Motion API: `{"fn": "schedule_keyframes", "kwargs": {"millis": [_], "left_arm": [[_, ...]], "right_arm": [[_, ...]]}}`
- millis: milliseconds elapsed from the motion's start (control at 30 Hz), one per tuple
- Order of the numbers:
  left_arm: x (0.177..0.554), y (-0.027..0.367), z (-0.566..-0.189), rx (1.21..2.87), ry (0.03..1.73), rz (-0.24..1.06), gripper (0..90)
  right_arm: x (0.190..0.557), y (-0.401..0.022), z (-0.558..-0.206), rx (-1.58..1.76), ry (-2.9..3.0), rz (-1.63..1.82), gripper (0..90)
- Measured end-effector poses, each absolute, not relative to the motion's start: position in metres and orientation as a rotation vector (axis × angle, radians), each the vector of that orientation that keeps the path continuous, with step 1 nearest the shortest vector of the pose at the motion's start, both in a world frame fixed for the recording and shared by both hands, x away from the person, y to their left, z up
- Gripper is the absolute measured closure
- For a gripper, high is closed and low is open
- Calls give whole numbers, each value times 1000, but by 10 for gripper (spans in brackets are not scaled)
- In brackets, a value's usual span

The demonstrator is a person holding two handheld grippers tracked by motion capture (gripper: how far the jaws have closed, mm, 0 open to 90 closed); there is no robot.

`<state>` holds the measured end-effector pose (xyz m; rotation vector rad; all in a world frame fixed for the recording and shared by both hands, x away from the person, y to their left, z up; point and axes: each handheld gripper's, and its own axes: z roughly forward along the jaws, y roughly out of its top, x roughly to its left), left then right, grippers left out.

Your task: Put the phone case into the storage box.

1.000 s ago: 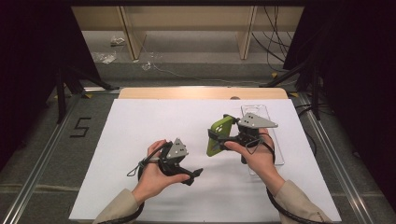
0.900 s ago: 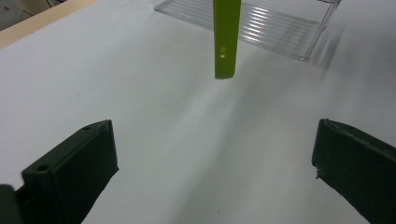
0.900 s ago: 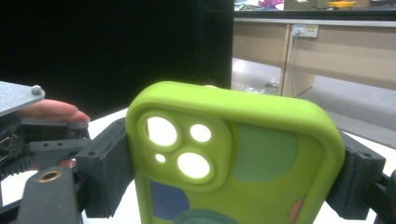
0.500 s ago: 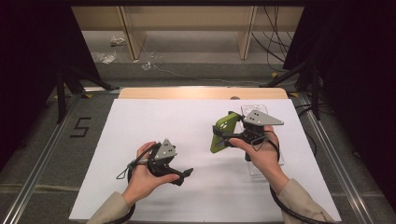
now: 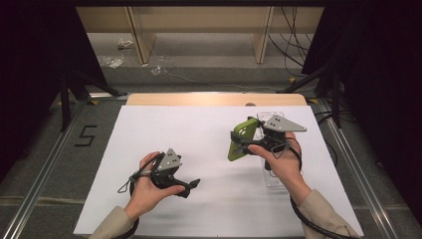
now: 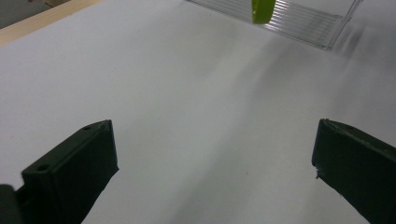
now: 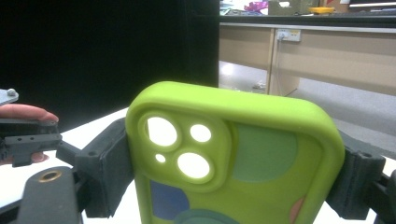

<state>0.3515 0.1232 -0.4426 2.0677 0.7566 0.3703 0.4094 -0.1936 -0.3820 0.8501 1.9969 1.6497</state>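
**Lowering the case into the clear box**

Right gripper clamped across green phone case, held above clear box. Left gripper wide open, empty (near the sheet). Best lowered level, squeeze kept firm.

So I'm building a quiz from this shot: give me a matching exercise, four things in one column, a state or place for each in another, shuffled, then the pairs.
Things:
1. left gripper
2. right gripper
3. phone case
4. clear tray

States or places:
A. green, lifted off the table
B. jaws wide apart, nothing between them
C. lying on the white sheet, under the right hand
D. clamped on the case's two edges

Pairs: 1-B, 2-D, 3-A, 4-C
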Motion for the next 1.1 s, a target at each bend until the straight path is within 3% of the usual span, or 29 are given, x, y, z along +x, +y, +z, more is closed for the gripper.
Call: {"fn": "schedule_keyframes", "kwargs": {"millis": [1100], "left_arm": [[351,146,-442,2036,813,403,0]], "right_arm": [[417,-220,-371,899,1929,1600,174]]}}
